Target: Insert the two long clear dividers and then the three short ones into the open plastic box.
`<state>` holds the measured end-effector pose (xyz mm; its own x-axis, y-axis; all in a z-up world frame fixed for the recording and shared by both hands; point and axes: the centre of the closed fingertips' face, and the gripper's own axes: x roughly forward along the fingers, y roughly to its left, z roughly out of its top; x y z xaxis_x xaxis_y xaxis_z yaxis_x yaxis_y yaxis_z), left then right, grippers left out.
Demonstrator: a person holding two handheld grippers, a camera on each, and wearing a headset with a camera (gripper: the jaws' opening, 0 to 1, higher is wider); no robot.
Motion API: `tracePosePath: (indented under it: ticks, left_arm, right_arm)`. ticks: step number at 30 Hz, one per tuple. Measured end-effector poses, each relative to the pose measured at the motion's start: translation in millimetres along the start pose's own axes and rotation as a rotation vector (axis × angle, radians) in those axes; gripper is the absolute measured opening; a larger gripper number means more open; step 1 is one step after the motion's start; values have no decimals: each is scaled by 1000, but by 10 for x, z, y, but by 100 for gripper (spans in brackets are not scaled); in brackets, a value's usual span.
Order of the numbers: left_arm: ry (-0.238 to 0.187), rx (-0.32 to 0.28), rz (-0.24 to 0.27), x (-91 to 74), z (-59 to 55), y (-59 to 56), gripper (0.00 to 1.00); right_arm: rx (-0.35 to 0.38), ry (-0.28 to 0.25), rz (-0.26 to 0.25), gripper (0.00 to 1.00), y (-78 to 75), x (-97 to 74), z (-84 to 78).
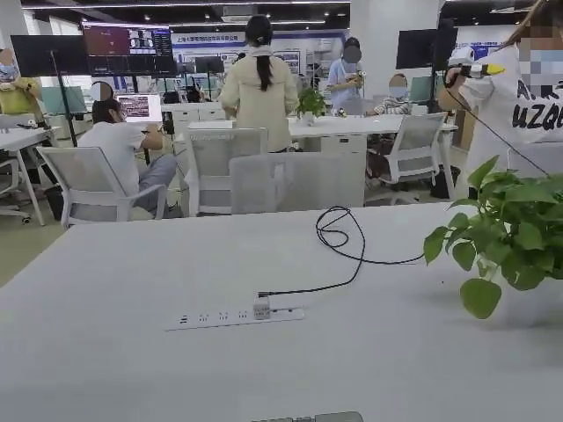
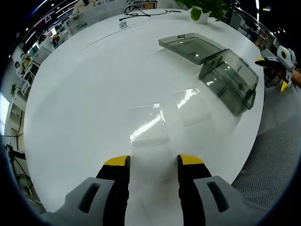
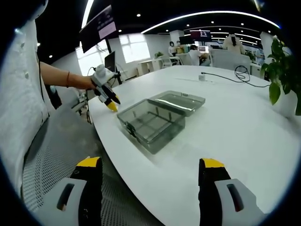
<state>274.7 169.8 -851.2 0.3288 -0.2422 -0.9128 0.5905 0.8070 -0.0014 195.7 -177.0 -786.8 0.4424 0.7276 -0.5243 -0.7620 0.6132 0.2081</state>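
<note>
The smoky clear plastic box (image 2: 229, 80) stands open near the table edge, its lid (image 2: 190, 45) laid back flat behind it. Clear dividers (image 2: 148, 125) lie flat on the white table just ahead of my left gripper (image 2: 154, 161), another clear piece (image 2: 190, 106) beside them toward the box. The left gripper is open and holds nothing. My right gripper (image 3: 150, 163) is also open, held off the table edge and facing the box (image 3: 150, 122) and lid (image 3: 181, 101). In that view a hand holds the left gripper (image 3: 113, 101) left of the box.
A white power strip (image 1: 233, 316) with a black cable (image 1: 339, 237) lies mid-table. A potted plant (image 1: 510, 237) stands at the right. Office chairs, desks and several people fill the room behind. The table edge (image 3: 131, 165) runs close to the box.
</note>
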Motion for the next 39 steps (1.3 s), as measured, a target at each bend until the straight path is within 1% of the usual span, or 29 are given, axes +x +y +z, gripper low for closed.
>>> tracePosePath:
  ticks: [2,4,11,21,27,29,32,39]
  left_arm:
    - [13,-4,2,-1,-1,6,37]
    - [41,-6,2,-1,-7,5,36]
    - [98,-10,1,3,-5,17,35]
    - [133,-16,3,0,-21,39,32]
    - [142,-25,-2,-2,-19,42,32]
    - [140,-51,-5,-5,-16,47,31]
    - [136,-69,-14,-12,-20,42,31]
    - [114,-94,-23,-21,-22,40,30]
  right_arm:
    - [2,-1,-1,85,-2,0,-4]
    - [5,-2,-3,85,-2,-3,-8]
    - [13,-5,-10,84,-6,-24,-36]
    - [13,-4,-15,84,-9,-32,-43]
    - [11,-5,-15,84,-10,-32,-34]
    - [10,-4,-15,84,-8,-32,-33]
    - [9,-2,-15,84,-7,-31,-36]
    - [8,1,-12,84,13,-29,-36]
